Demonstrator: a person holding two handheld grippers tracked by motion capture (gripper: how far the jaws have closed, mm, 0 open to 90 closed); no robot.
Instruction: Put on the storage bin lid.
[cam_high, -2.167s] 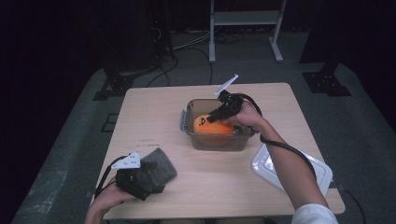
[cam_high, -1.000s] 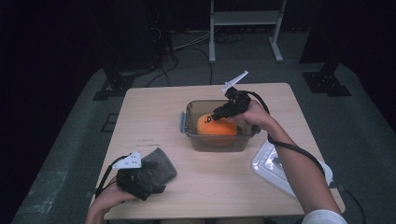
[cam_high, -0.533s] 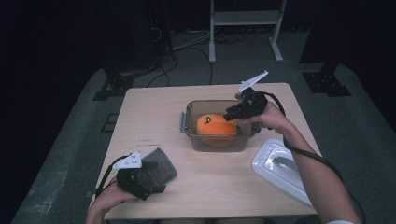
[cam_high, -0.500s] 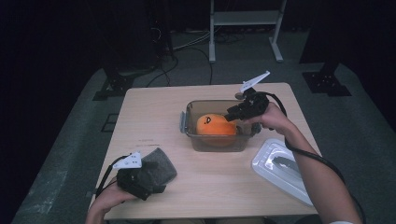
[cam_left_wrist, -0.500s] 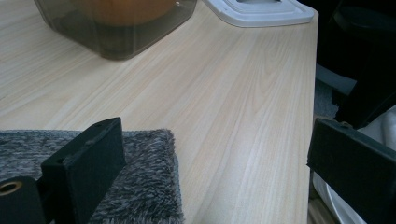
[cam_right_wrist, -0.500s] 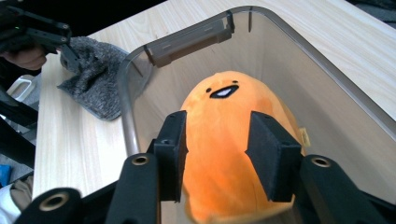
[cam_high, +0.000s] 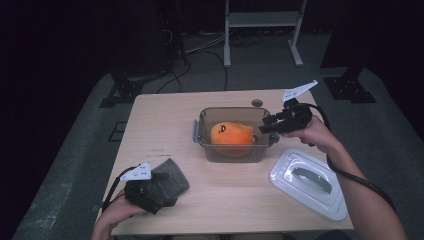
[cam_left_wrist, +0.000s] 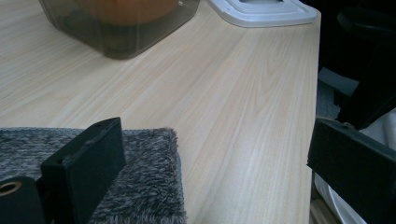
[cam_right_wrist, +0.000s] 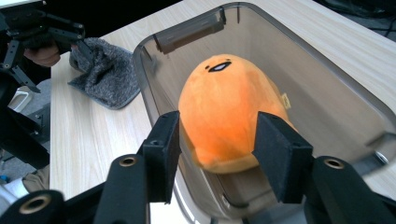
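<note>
Resting on the grey cloth (cam_high: 167, 175) at the table's (cam_high: 165, 130) near left corner, the left gripper (cam_left_wrist: 205, 163) stands wide open and empty. In the middle, the orange plush toy (cam_high: 231, 135) lies inside the clear box (cam_high: 202, 127). The right gripper (cam_high: 266, 125) hovers at the box's right rim, its jaws just opening, half apart, holding nothing. The white lid (cam_high: 307, 182) lies rightmost.

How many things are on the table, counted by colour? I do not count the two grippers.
Orange: 1, the plush toy
Clear: 1, the plastic container
White: 1, the lid
Grey: 1, the cloth
Total: 4
</note>
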